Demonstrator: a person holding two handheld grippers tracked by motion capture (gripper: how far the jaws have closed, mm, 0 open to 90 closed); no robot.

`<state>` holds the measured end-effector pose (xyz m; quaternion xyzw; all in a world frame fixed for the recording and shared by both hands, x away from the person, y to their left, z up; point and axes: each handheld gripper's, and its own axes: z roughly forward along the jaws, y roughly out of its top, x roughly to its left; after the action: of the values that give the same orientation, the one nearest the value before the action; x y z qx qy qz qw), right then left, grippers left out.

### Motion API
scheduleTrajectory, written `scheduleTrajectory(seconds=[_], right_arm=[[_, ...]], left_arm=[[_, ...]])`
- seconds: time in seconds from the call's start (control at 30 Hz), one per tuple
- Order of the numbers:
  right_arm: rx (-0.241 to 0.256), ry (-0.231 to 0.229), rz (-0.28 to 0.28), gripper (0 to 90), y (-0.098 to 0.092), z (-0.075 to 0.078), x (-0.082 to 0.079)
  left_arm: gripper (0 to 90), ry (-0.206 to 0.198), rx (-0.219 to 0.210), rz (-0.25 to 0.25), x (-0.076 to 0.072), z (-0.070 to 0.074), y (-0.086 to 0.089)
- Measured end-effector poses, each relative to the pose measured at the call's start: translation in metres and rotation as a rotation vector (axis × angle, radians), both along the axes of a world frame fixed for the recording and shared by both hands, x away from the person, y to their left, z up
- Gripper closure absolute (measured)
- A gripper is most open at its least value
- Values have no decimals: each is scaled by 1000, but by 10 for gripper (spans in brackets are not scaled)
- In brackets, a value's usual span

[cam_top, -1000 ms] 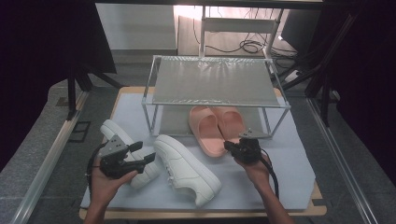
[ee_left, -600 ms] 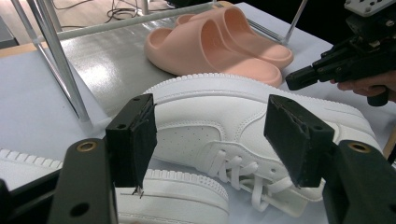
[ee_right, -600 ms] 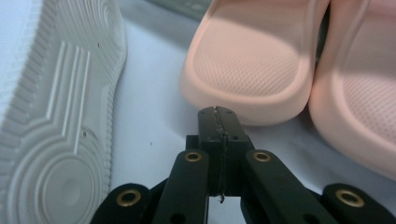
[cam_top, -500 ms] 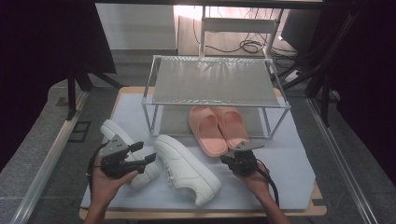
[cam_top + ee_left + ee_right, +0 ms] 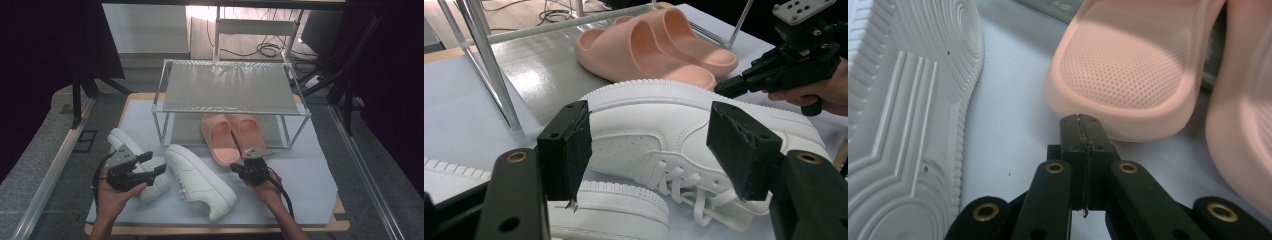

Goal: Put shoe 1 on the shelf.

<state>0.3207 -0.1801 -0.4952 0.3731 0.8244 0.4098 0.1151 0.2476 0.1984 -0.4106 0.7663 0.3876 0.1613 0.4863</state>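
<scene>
The right gripper (image 5: 1081,120) is staying clenched on nothing, its tips nearly touching the near edge of the pink slipper (image 5: 1128,65), which is lying sole up, dotted and soft-looking, half under the metal rack (image 5: 230,87). The left gripper (image 5: 654,145) is standing released before the white sneaker (image 5: 664,130).

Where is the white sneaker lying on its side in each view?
High view: the tipped sneaker lies at lower centre, between the two tools.
Left gripper view: it fills the middle, seen through the left tool, whose jaws stand open.
Right gripper view: its ribbed sole is at the left edge.
Shared landmark: the nearer pink slipper just beyond it.
</scene>
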Motion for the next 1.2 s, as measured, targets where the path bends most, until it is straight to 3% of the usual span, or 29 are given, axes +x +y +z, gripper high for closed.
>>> scheduleTrajectory(seconds=[0.9, 1.2], right_arm=[[54, 3, -33, 900, 34, -7, 46], [37, -9, -23, 900, 44, -7, 51]], left_arm=[[348, 5, 3, 1, 1, -2, 0], [348, 3, -1, 3, 0, -1, 2]])
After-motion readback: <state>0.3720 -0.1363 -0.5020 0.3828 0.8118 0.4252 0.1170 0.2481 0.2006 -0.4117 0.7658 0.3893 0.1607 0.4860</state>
